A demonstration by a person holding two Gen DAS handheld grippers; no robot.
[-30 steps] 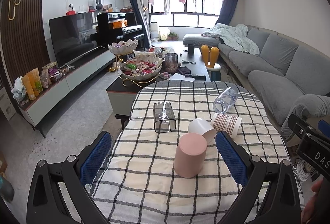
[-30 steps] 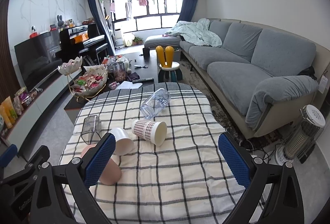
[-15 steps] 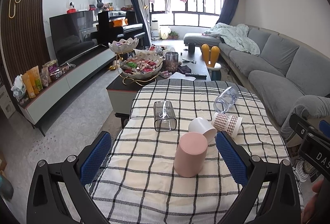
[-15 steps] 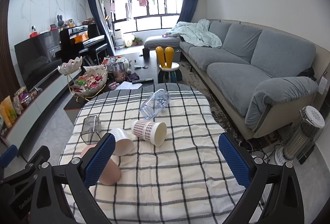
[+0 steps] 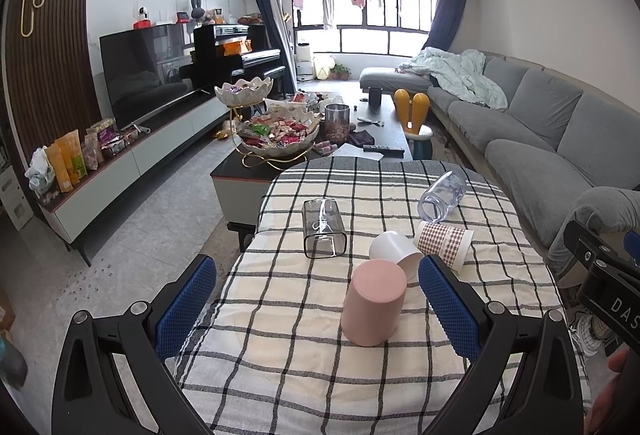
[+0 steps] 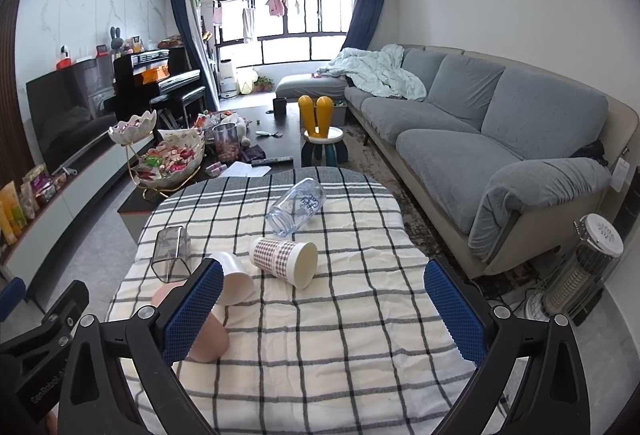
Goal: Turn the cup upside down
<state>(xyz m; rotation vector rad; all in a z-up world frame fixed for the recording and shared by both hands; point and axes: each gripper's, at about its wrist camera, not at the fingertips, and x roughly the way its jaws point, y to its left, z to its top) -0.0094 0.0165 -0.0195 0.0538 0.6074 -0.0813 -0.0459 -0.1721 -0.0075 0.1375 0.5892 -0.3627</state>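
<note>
A pink cup (image 5: 374, 302) stands upside down on the checked tablecloth (image 5: 280, 347); in the right wrist view it (image 6: 206, 339) is mostly hidden behind my right gripper's left finger. A white cup (image 5: 395, 250) (image 6: 234, 277), a checkered paper cup (image 5: 444, 241) (image 6: 285, 261), a square clear glass (image 5: 323, 227) (image 6: 170, 253) and a clear bottle-like cup (image 5: 443, 195) (image 6: 297, 207) lie on their sides. My left gripper (image 5: 316, 311) is open and empty, the pink cup between its fingers without touching. My right gripper (image 6: 324, 309) is open and empty above the cloth.
A coffee table (image 5: 240, 171) with candy bowls (image 5: 278, 139) and a jar stands beyond the table. A grey sofa (image 6: 500, 131) runs along the right, a heater (image 6: 580, 267) beside it. A TV cabinet (image 5: 132, 155) is on the left.
Almost nothing moved. The left gripper view shifted very slightly; the cups lie as before.
</note>
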